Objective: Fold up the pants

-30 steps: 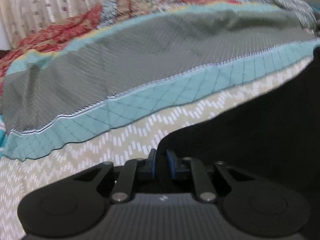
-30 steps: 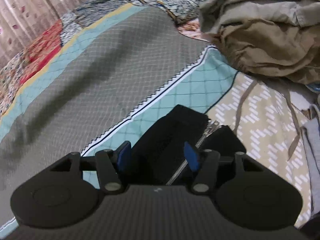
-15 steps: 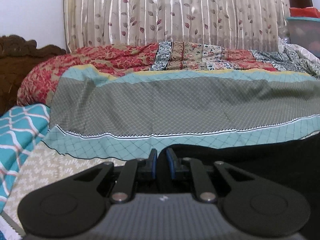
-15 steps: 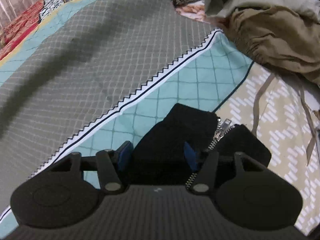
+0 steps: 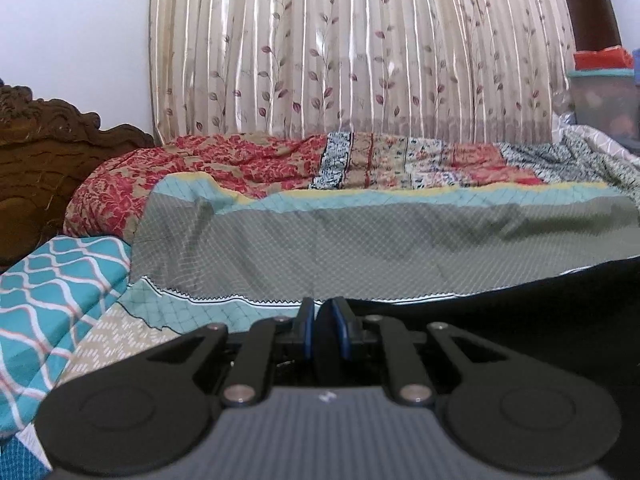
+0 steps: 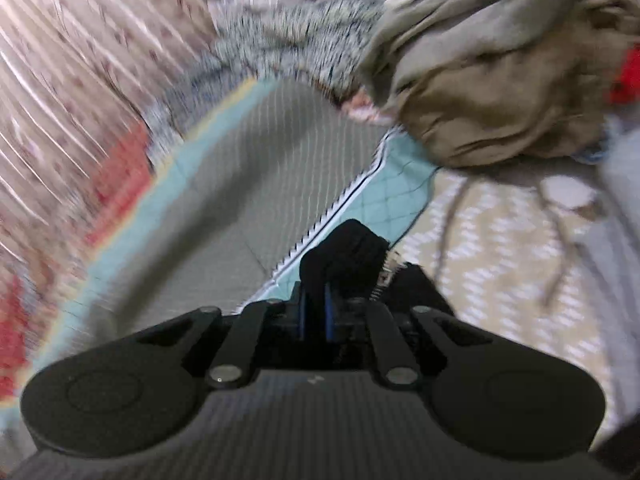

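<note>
The black pants [image 5: 520, 312] stretch from my left gripper [image 5: 323, 320] off to the right over the bed. The left gripper is shut on a fold of that black fabric between its blue pads. In the right wrist view my right gripper [image 6: 314, 312] is shut on the waist end of the black pants [image 6: 348, 252], whose metal zipper [image 6: 382, 276] shows just right of the fingers. The right view is motion-blurred.
The bed carries a grey and teal quilted cover [image 5: 360, 248] with a red patchwork blanket [image 5: 248, 164] behind it. A pile of khaki and tan clothes [image 6: 492, 76] lies at the right. A carved wooden headboard [image 5: 36, 152] and a curtain [image 5: 360, 48] stand behind.
The right gripper closed from open onto the pants' waist and swung upward. The left gripper, still shut on the pants, tilted up to look level across the bed.
</note>
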`<state>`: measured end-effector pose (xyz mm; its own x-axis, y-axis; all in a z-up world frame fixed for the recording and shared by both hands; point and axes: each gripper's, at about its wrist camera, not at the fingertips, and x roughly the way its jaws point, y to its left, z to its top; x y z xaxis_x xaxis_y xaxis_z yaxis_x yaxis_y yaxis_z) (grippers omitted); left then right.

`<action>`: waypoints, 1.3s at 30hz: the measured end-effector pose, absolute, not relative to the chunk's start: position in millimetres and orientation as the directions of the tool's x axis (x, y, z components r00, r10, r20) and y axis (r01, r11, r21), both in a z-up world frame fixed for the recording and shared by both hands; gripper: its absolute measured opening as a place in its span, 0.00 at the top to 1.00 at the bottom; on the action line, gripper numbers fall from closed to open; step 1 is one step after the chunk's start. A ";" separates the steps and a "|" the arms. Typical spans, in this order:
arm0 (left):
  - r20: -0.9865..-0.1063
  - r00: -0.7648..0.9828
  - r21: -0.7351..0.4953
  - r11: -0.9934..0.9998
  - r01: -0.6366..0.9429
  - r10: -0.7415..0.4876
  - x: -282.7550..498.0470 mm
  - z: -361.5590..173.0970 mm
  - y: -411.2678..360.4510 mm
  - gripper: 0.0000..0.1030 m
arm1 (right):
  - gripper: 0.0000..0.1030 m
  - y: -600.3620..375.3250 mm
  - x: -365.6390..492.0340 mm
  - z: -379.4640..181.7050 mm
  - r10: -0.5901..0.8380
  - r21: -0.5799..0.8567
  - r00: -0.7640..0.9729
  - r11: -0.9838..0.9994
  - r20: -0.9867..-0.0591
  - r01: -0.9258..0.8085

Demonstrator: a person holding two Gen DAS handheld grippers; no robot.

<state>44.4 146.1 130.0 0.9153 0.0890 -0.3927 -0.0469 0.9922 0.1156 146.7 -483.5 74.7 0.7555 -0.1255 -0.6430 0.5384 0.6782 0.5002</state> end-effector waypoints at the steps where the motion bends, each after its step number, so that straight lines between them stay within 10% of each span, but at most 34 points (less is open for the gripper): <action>1: -0.390 0.917 0.111 0.993 -0.044 0.084 35.4 132.0 146.3 0.89 | 0.89 -488.5 128.6 81.8 -0.119 0.522 0.773 0.674 -0.623 0.524; 11: -0.430 0.902 0.103 0.995 0.013 0.032 -80.9 121.1 139.1 0.89 | 0.89 -516.6 -63.6 94.0 -0.107 0.601 0.834 0.644 -0.541 0.473; 18: -0.634 0.774 0.074 0.995 0.072 -0.009 -124.8 62.3 135.5 0.83 | 0.87 -524.9 -137.1 21.6 -0.111 0.584 0.747 0.553 -0.655 0.595; 24: -0.676 0.736 0.084 0.989 0.125 -0.036 -157.5 56.0 145.1 0.68 | 0.48 -519.8 -150.5 17.5 -0.249 0.487 0.682 0.538 -0.688 0.688; 31: -0.597 0.801 -0.260 0.957 -0.129 -0.054 -160.9 90.9 228.3 0.56 | 0.48 -480.1 -126.2 65.8 -0.377 0.386 0.728 0.660 -0.573 0.645; 39: -0.581 0.776 -0.624 0.746 -0.232 -0.245 -115.7 65.1 270.8 0.26 | 0.48 -334.2 -54.2 69.7 0.069 0.374 0.815 0.909 -0.575 0.187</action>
